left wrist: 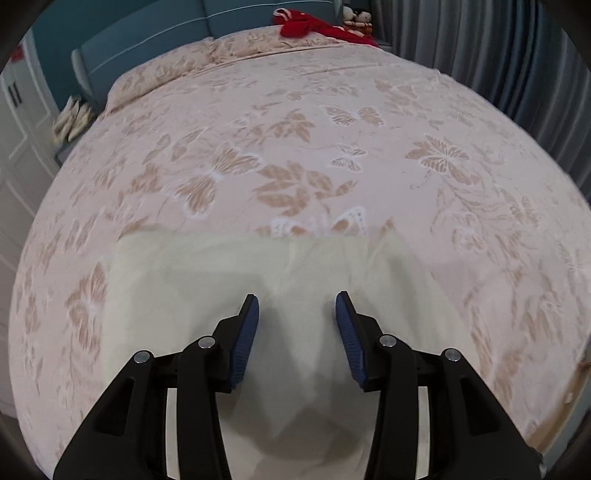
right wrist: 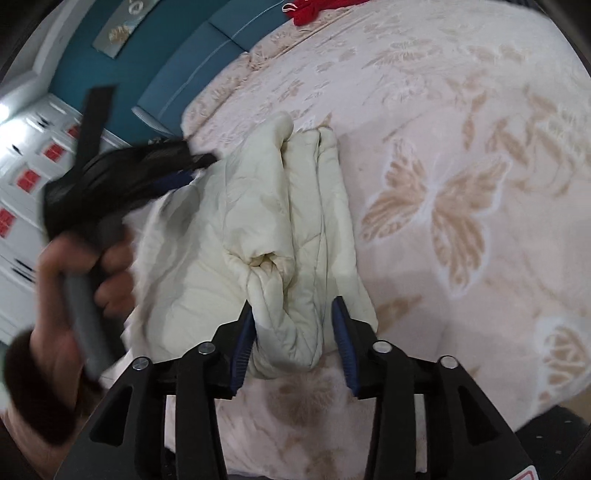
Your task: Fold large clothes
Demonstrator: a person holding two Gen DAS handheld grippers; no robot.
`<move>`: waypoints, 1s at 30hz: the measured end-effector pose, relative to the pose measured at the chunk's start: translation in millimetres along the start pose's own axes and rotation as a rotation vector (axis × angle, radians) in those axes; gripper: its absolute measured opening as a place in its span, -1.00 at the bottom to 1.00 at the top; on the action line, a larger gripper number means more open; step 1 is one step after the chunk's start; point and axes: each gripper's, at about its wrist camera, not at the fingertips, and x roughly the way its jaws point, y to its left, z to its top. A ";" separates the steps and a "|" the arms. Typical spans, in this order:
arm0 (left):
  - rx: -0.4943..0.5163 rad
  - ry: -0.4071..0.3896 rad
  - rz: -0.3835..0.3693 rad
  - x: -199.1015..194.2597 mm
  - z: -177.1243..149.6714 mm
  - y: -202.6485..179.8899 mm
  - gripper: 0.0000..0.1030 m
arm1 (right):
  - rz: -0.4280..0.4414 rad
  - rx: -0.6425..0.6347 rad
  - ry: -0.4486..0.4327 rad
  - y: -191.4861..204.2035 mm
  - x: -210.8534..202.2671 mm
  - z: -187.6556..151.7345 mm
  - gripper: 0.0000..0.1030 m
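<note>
**Ana:** Two grippers, one cream padded jacket (right wrist: 273, 236). Where does it lie?

**Ben:** On the bed (right wrist: 461, 122), on the pink bedspread with the tan butterflies. In the right wrist view it is bundled lengthwise, running from about 11 o'clock down to 6 o'clock, and its near end sits between the fingers of the right gripper (right wrist: 293, 325).

**Ana:** Is that gripper pinching it?

**Ben:** No. The jaws stand spread. The blue pad (right wrist: 243, 350) on the 9 o'clock side is just against the fabric; the other pad has a gap beside it. Nothing is clamped.

**Ana:** And the left gripper (left wrist: 297, 317)?

**Ben:** Spread too, in its own view, with the jacket's smooth cream surface below the fingers and nothing between the pads. From the right wrist camera it shows as a dark blur at 9 o'clock, over the jacket's far edge, with a hand (right wrist: 77, 295) wrapped round its grey handle.

**Ana:** Anything else on the bed?

**Ben:** Something red (left wrist: 314, 24) lies at 12 o'clock by the teal headboard (left wrist: 155, 40), well apart from the jacket. Grey curtains (left wrist: 480, 48) hang at 2 o'clock.
</note>
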 end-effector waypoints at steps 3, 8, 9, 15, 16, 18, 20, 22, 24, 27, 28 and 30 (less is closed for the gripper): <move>-0.040 -0.009 0.023 -18.7 -15.9 17.7 -0.17 | -0.091 -0.062 -0.006 20.7 0.8 7.7 -0.11; -0.134 0.018 0.019 -42.7 -41.0 48.9 -0.18 | -0.145 -0.039 -0.019 30.0 5.1 15.6 -0.11; -0.145 0.023 0.023 -44.9 -45.3 53.7 -0.18 | -0.158 -0.031 -0.018 30.7 7.1 17.0 -0.11; -0.202 0.037 0.055 -54.3 -72.0 80.0 -0.14 | -0.234 -0.028 -0.009 32.7 16.5 22.8 0.08; -0.214 0.039 0.054 -55.2 -76.0 83.9 -0.11 | -0.238 -0.026 -0.005 33.3 17.8 23.1 0.11; -0.254 0.046 0.050 -57.4 -87.3 95.2 0.01 | -0.254 -0.034 0.000 34.8 19.7 23.0 0.16; -0.275 0.049 0.055 -59.5 -98.1 102.0 0.11 | -0.270 -0.045 0.002 35.1 22.0 22.3 0.25; -0.290 0.051 0.052 -60.9 -106.2 107.2 0.23 | -0.274 -0.045 0.013 32.9 26.4 22.1 0.29; -0.305 0.058 0.032 -60.5 -114.5 112.4 0.40 | -0.278 -0.040 0.020 30.7 30.0 22.5 0.36; -0.328 0.064 0.012 -57.2 -122.8 118.3 0.60 | -0.275 -0.036 0.035 27.1 36.0 23.0 0.44; -0.335 0.066 0.003 -55.3 -124.4 119.2 0.63 | -0.273 -0.032 0.041 25.5 38.1 23.6 0.48; -0.359 0.077 -0.022 -49.8 -128.2 122.5 0.72 | -0.265 -0.021 0.053 22.5 43.2 25.6 0.51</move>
